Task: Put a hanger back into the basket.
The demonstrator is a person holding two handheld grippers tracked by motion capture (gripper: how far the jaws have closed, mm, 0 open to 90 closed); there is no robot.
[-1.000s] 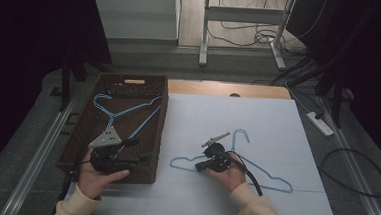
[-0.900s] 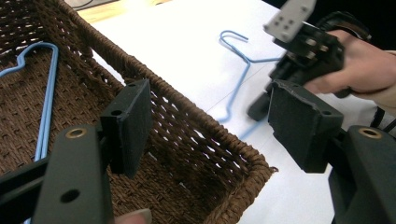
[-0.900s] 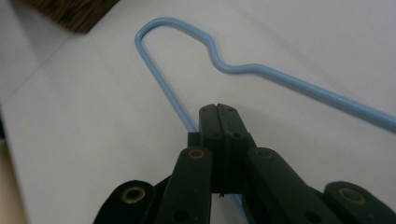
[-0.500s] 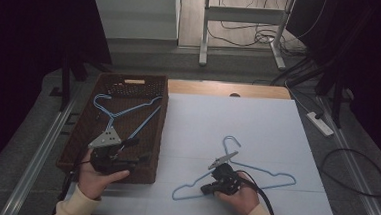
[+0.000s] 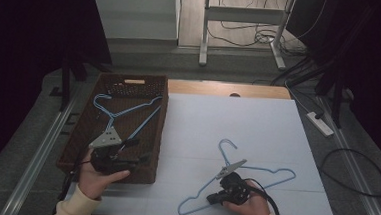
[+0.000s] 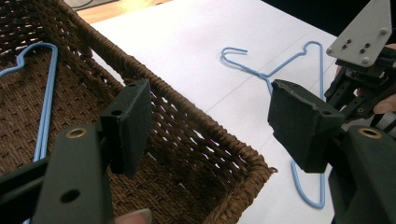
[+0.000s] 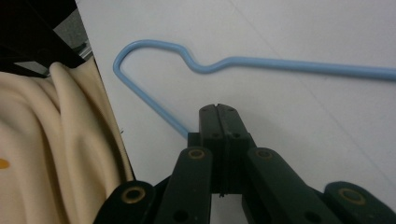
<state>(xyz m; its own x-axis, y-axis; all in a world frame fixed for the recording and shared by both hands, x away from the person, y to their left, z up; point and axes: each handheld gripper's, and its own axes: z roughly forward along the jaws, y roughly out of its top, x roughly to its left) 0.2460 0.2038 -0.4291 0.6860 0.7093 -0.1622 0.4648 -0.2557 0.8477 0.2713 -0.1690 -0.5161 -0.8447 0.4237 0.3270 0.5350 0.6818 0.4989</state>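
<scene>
At the far left of the high view we saw a brown wicker basket (image 5: pixel 157 135) on the surface, with a light blue wire hanger (image 5: pixel 123 114) lying inside on its woven floor. Our left tool (image 5: pixel 140 160) hovered over the near right corner of that basket; in the left gripper view its jaws stood wide apart with nothing between them, one pad over the basket's interior and the other out past the rim. A second light blue wire hanger (image 5: pixel 254 172) lay flat on the white surface (image 5: pixel 237 125), well apart from the basket, its hook pointing away from us toward the far edge. Our right tool (image 5: pixel 214 198) rested low on the surface near the front edge. In the right gripper view its jaws were pressed together on the hanger's wire close to the curved shoulder end (image 7: pixel 149 60), and the wire disappeared under the pads. A cream sleeve (image 7: pixel 51 154) showed at the left of that view.
</scene>
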